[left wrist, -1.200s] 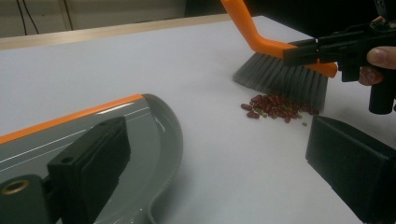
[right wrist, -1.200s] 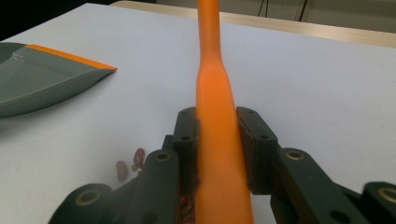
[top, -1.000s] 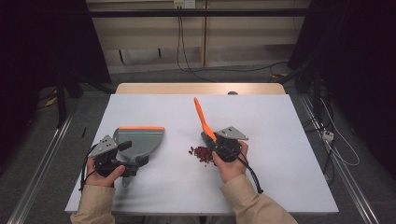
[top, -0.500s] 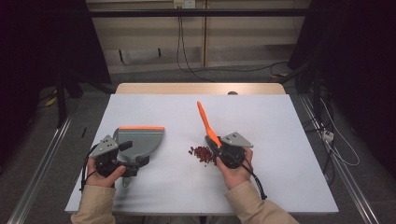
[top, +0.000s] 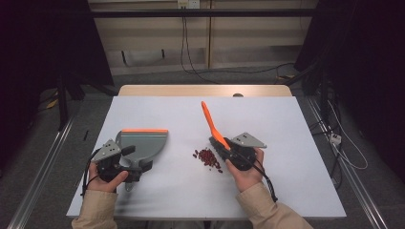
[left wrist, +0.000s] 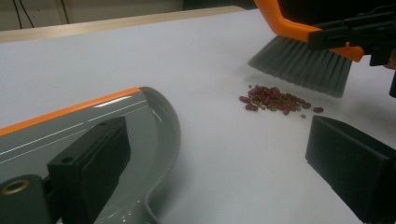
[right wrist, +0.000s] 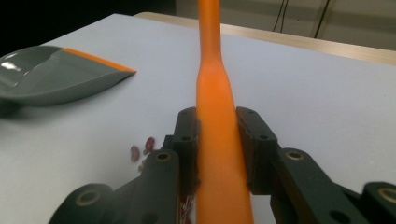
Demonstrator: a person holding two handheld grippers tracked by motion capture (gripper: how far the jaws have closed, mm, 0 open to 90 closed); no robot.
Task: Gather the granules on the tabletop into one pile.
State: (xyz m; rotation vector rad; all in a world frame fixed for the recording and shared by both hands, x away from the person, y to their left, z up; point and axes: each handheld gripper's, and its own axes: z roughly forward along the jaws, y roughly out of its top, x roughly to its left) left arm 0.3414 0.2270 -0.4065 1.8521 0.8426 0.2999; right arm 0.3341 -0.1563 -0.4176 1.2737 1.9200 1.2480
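The right gripper (top: pixel 228 149) clamps the orange brush (right wrist: pixel 215 140); its bristles stand just beside the beans (top: pixel 207 157). The left gripper (top: pixel 125 162) grips the dustpan (top: pixel 142 143), well apart from them. No beans are in the pan yet; sweeping remains.

Bare table (top: pixel 286 119) lies open along the far edge and both far corners, while the dustpan (top: pixel 143 143), beans (top: pixel 207 157) and brush (top: pixel 212 126) crowd the near middle.
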